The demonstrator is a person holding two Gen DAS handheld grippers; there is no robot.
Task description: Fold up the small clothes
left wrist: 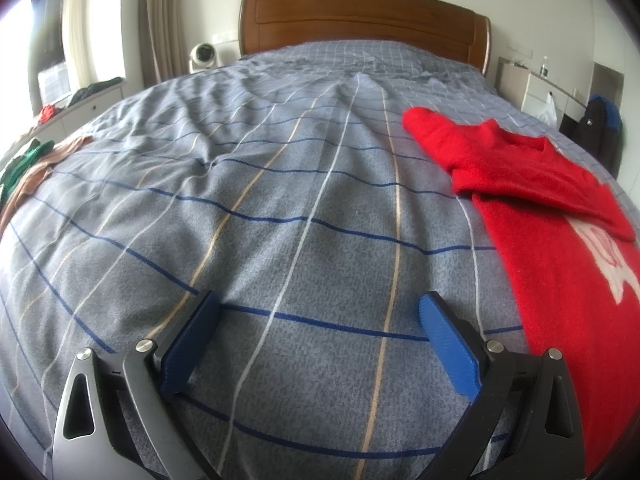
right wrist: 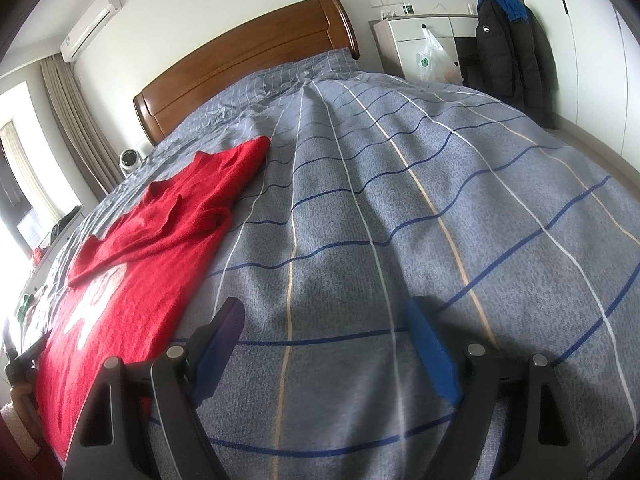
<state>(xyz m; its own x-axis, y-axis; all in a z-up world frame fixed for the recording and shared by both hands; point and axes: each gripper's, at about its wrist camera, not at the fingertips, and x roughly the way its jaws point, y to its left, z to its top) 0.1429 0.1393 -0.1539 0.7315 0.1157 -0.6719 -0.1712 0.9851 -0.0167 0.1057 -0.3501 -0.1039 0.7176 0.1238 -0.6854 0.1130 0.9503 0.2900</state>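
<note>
One red sweater [left wrist: 560, 216] lies flat on the bed [left wrist: 280, 200], on the grey-blue checked cover, with a white motif on its front and one sleeve folded across the chest. Left gripper [left wrist: 320, 320]: blue pads apart, nothing between them, only bare cover beneath; sweater lies to its right, its near edge just beside the right finger. Right gripper [right wrist: 324, 328]: also spread wide, empty, over bare cover; sweater [right wrist: 152, 248] lies to its left, hem edge close to the left finger. So the sweater sits between the two grippers, touched by neither. Nothing lies on the cover between either gripper and the garment. Other items: a small heap of clothes [left wrist: 28, 168], green and tan, at the far left edge of the bed, well apart from the sweater; count within heap unclear. One wooden headboard [left wrist: 360, 20] at the far end. One white round fan-like device [left wrist: 204, 56] beside it. One white cabinet [right wrist: 424, 40] with one plastic bag [right wrist: 432, 60] hanging on it; one dark jacket [right wrist: 508, 52] hanging nearby. One wall air conditioner [right wrist: 90, 24].
</note>
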